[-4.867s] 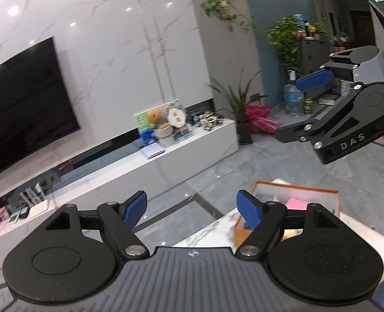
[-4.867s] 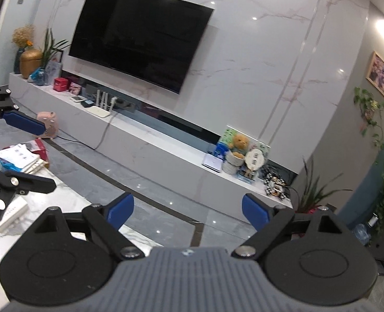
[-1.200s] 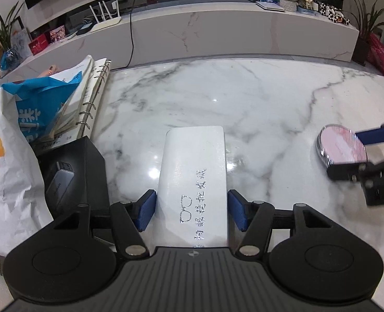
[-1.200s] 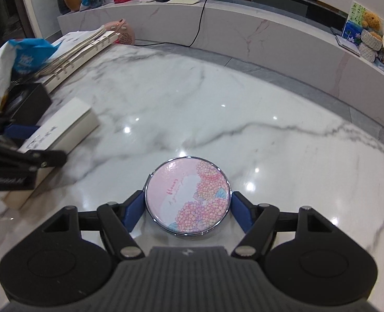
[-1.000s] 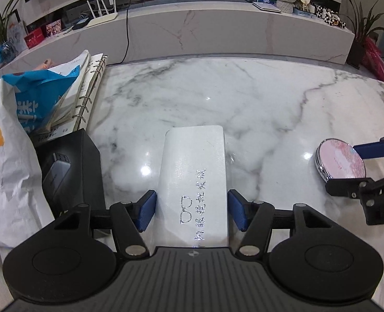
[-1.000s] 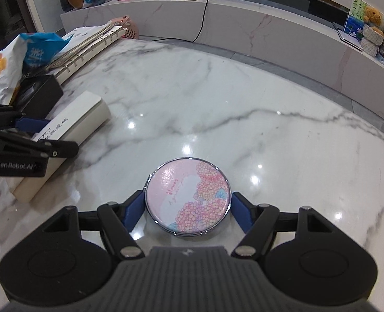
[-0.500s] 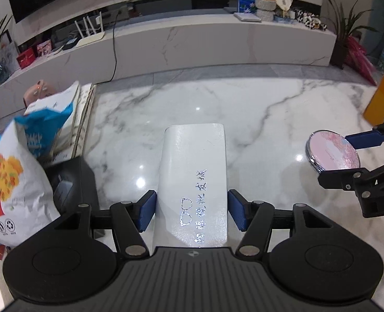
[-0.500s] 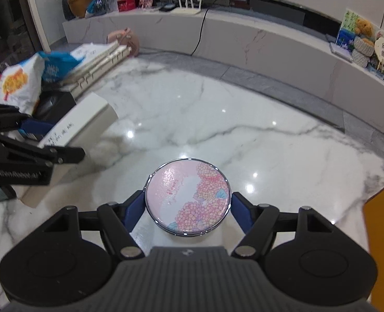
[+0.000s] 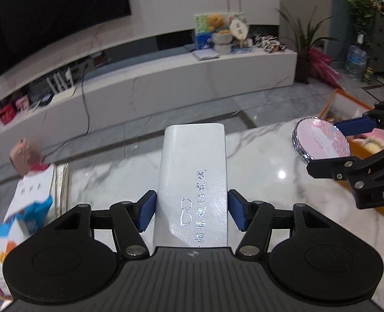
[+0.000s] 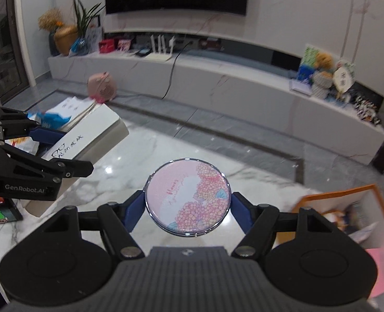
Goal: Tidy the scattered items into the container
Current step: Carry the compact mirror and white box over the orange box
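Here the left gripper (image 9: 192, 214) is clamped on a white case (image 9: 193, 179), its blue pads pressing the case's two long sides near the rear end. The case juts straight forward from between the jaws, lifted clear of the marble table (image 9: 264, 161), with silver print and a small glasses mark on its top face.

The right gripper (image 10: 187, 213) is closed around a round pink mirror (image 10: 187, 199), one pad on each side of its chrome rim. The mirror lies flat between the jaws, flowered face up, also held above the table.

Ahead and to the right of the right jaws sits the orange box (image 10: 348, 208), open-topped, with papers and something pink inside; its near corner lies just beyond the right pad. From the left wrist view the same box shows behind the right gripper, at the table's far right edge.

To the left of the left jaws lie a stack of papers (image 9: 39, 189) and a blurred snack bag (image 9: 15, 231).
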`<action>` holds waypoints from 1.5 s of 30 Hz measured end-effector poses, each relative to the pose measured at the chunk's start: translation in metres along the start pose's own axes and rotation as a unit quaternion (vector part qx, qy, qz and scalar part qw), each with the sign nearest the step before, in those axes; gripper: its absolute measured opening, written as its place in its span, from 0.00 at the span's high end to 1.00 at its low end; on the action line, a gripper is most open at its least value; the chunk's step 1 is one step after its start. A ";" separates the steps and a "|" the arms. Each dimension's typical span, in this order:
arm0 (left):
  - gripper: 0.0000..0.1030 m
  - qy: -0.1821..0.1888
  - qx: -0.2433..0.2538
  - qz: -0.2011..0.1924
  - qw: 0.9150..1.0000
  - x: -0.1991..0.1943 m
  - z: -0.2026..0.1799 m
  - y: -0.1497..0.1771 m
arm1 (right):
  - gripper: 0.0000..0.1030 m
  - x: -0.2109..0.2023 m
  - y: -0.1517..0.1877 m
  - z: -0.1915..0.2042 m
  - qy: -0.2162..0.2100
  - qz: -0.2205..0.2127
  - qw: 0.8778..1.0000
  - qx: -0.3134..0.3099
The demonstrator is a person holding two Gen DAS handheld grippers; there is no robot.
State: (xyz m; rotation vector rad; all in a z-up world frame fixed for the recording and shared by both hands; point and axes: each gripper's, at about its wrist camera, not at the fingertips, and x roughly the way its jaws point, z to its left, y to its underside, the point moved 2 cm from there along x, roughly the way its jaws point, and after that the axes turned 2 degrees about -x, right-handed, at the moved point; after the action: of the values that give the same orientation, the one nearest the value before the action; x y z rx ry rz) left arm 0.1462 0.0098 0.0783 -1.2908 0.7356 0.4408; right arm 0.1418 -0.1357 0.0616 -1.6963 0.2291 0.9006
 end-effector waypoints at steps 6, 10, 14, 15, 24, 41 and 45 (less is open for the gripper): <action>0.33 0.019 0.036 -0.024 0.999 -0.011 -0.051 -0.031 | 0.29 -0.049 0.000 -0.041 0.026 -0.027 0.999 0.018; 0.33 0.035 0.057 -0.035 0.997 -0.014 -0.086 -0.045 | 0.29 -0.075 0.006 -0.073 0.049 -0.038 0.998 0.031; 0.33 0.051 0.075 -0.041 0.995 -0.011 -0.119 -0.057 | 0.29 -0.097 0.015 -0.107 0.074 -0.043 0.995 0.043; 0.33 0.054 0.079 -0.042 0.995 -0.010 -0.127 -0.061 | 0.29 -0.101 0.017 -0.115 0.080 -0.044 0.995 0.045; 0.33 0.097 0.111 -0.048 0.988 0.003 -0.195 -0.085 | 0.29 -0.139 0.042 -0.181 0.120 -0.050 0.989 0.073; 0.33 0.132 0.156 -0.037 0.978 0.050 -0.273 -0.102 | 0.29 -0.115 0.104 -0.233 0.131 -0.014 0.984 0.120; 0.33 0.136 0.161 -0.029 0.977 0.061 -0.278 -0.098 | 0.29 -0.104 0.117 -0.233 0.123 -0.002 0.984 0.130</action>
State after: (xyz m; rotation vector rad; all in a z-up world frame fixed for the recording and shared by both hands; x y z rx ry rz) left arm 0.1873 -0.2882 0.0761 -1.0721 0.9535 0.0893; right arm 0.1059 -0.4139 0.0575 -1.5588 0.4879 0.6251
